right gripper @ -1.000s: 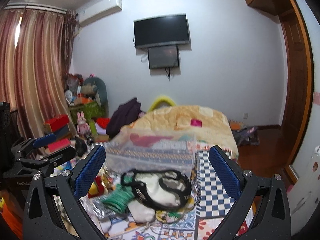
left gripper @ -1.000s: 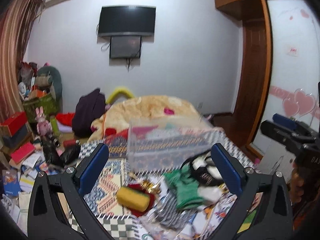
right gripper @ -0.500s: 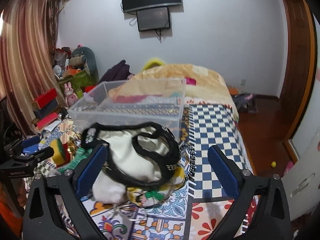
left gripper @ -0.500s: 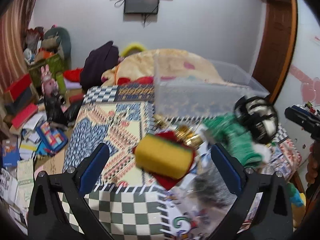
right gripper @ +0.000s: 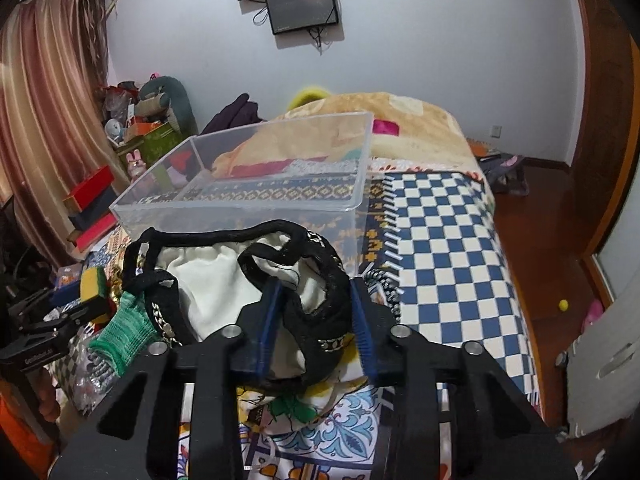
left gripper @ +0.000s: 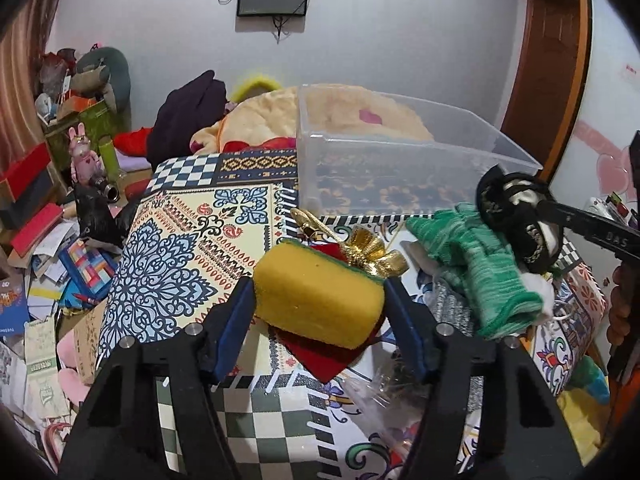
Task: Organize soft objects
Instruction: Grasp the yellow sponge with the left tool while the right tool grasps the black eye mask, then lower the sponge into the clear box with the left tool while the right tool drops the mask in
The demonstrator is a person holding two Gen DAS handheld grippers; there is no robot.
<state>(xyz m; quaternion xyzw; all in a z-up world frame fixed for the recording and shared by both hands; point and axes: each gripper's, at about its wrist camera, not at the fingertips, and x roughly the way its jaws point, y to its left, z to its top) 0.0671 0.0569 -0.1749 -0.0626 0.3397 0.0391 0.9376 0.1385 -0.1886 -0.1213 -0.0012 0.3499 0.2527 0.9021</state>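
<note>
I have both tools down in the pile now, where a second ago they hung wide open above it, looking across the room. My left gripper (left gripper: 320, 312) has closed its blue pads onto the two ends of the yellow sponge (left gripper: 320, 294), so it is grasping the sponge, which sits on a piece of red cloth (left gripper: 320, 354) just in front of the clear plastic bin (left gripper: 400, 176). My right gripper (right gripper: 316, 320) has clamped onto the black band of the black-and-white fabric pouch (right gripper: 240, 280), which lies touching the near wall of the bin in the right wrist view. Half a second ago both sets of jaws were spread with these things merely between them, so the grasps are fresh.

I judge that this means two soft items are secured at once and the next move is to lift them over the near rim into the bin, which looks to hold nothing yet. The green knitted glove (left gripper: 472, 264) lies between sponge and pouch, in front of the bin, partly under the pouch, and a gold bow (left gripper: 370, 250) rests just behind the sponge. I would watch that the pouch's loose straps do not drag the glove along, and that the red cloth does not ride up with the sponge.
</note>
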